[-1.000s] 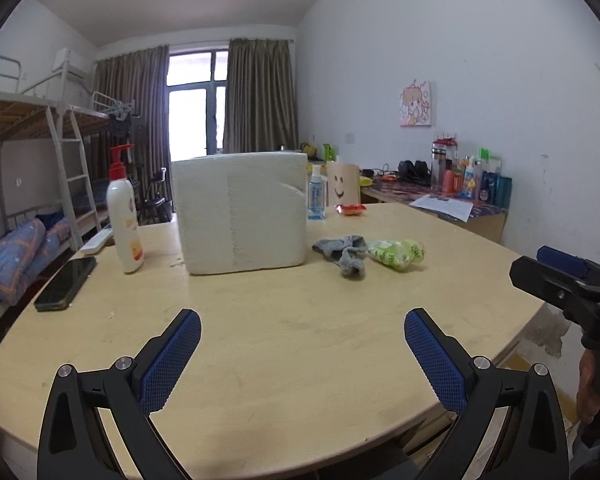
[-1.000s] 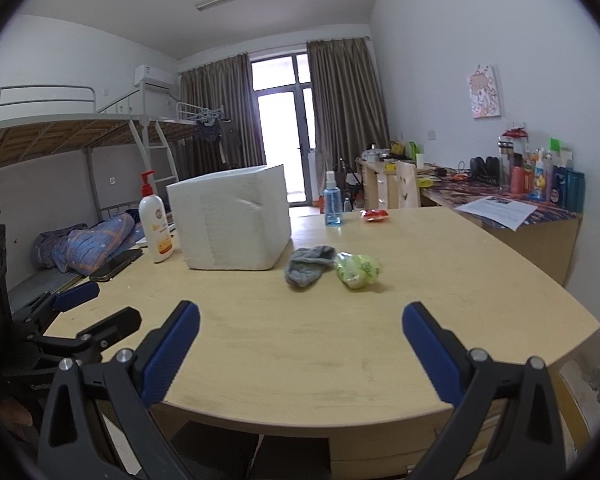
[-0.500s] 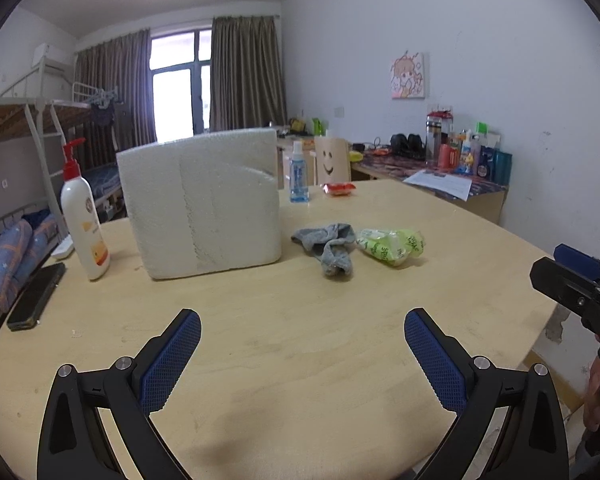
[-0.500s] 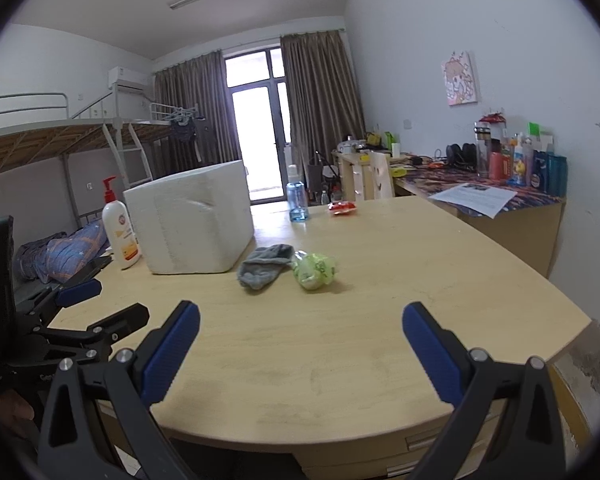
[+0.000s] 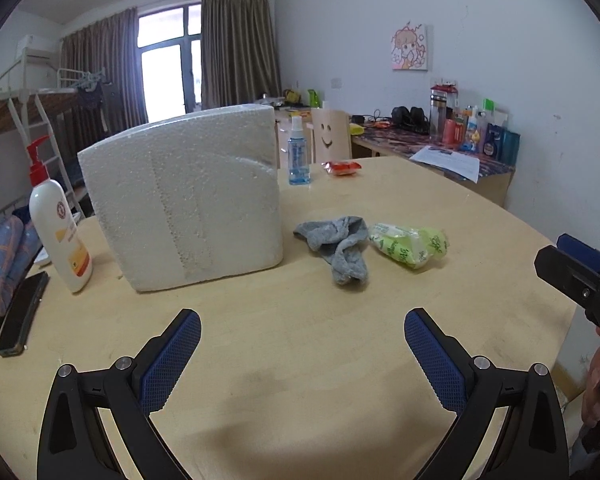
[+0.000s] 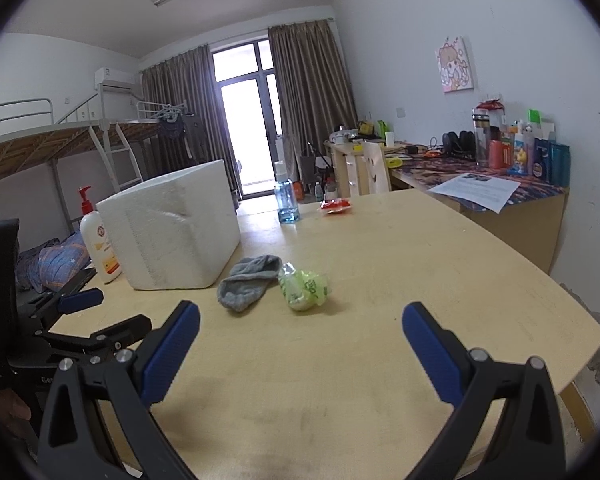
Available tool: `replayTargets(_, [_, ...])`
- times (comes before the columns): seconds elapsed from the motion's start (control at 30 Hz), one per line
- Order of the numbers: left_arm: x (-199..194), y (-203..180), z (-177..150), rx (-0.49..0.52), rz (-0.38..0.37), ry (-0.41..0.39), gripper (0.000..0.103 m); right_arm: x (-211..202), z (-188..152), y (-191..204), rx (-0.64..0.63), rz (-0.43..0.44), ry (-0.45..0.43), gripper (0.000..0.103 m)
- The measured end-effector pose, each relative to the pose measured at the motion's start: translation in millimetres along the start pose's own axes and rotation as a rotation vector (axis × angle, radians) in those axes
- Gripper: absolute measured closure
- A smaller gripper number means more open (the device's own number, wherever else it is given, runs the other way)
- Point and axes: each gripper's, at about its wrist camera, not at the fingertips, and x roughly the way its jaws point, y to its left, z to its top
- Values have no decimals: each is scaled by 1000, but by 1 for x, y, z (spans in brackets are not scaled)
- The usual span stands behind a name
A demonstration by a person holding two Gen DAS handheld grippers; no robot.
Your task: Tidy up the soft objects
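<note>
Hovering over the near edge of the worktop [image 5: 300, 360], the left tongs [image 5: 302, 344] and the right tongs [image 6: 300, 340] are both gaping wide and carrying nothing, so the approach step appears to be in hand, with no pickup made yet. The grey sock [image 5: 340, 244] is lying crumpled ahead of the left tongs, slightly to their right, and the green soft packet [image 5: 410, 242] is resting just beside it, apparently touching; from the right tongs both are sitting ahead and to the left. The white foam box [image 5: 184, 200] is standing beyond them on the left, likely the destination. The next move is probably calling for reaching forward, lowering over the sock and pinching its bunched middle.
</note>
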Motion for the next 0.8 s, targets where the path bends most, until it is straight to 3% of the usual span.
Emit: replayTargets(0.8, [48,-13,29,16,7,104,1,46,19,-25,4,7,99,1])
